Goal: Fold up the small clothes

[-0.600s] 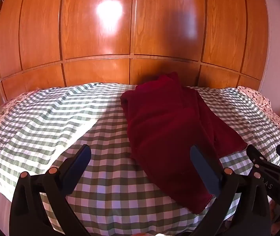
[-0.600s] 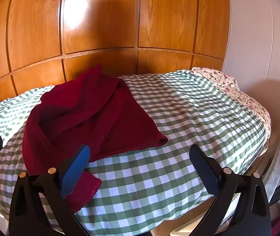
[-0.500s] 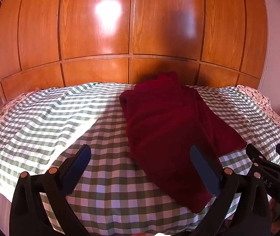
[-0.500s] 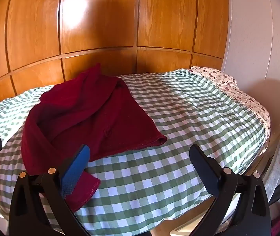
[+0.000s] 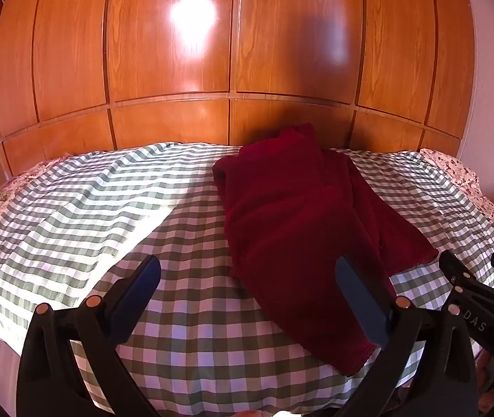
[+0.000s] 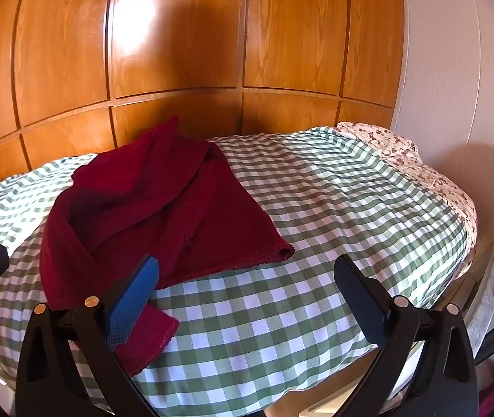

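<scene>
A dark red knitted garment [image 5: 299,229] lies loosely spread on the green-and-white checked bed cover [image 5: 125,208], reaching from the wooden wall to the near edge. In the right wrist view the same garment [image 6: 163,208] fills the left half of the bed cover [image 6: 333,208]. My left gripper [image 5: 247,278] hovers open above the near edge, its right finger over the garment's near end, nothing between the fingers. My right gripper [image 6: 247,278] is open too, its left finger above the garment's lower edge. Each gripper shows at the other view's side.
A glossy wooden panelled wall [image 5: 233,52] rises right behind the bed. A floral sheet [image 6: 437,180] edges the bed at the right, beside a pale wall [image 6: 472,87]. Sunlight falls on the left part of the cover [image 5: 56,215].
</scene>
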Motion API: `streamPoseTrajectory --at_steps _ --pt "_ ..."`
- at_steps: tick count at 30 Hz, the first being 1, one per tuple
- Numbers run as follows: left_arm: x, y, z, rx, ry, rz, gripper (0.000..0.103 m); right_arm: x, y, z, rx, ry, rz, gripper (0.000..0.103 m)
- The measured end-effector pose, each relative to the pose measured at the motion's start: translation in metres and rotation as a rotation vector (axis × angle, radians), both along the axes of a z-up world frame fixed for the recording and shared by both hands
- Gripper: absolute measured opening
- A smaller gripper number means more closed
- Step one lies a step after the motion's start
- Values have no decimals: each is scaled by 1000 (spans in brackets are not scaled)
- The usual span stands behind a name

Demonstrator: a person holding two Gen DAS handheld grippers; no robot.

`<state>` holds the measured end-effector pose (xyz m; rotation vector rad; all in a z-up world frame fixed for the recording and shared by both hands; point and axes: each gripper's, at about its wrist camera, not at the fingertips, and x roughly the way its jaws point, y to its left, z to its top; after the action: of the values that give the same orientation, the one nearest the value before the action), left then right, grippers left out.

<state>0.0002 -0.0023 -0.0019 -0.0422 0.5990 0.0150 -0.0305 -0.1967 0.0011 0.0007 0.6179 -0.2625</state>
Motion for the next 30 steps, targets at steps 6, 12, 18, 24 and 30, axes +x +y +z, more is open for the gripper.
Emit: streamPoseTrajectory --at_steps 6,12,18,24,30 --pt "1 1 0 1 -2 -5 100 0 1 -2 0 4 0 100" --pt "3 0 -3 0 14 -4 100 0 -1 -3 8 6 -3 100" --pt "2 0 -4 -3 15 -7 100 1 -2 -5 9 11 0 100" --pt "3 -1 -4 1 19 -11 100 1 -2 -5 11 12 -1 100" --pt "4 -3 -5 8 18 -15 100 1 -2 -6 13 14 -2 100"
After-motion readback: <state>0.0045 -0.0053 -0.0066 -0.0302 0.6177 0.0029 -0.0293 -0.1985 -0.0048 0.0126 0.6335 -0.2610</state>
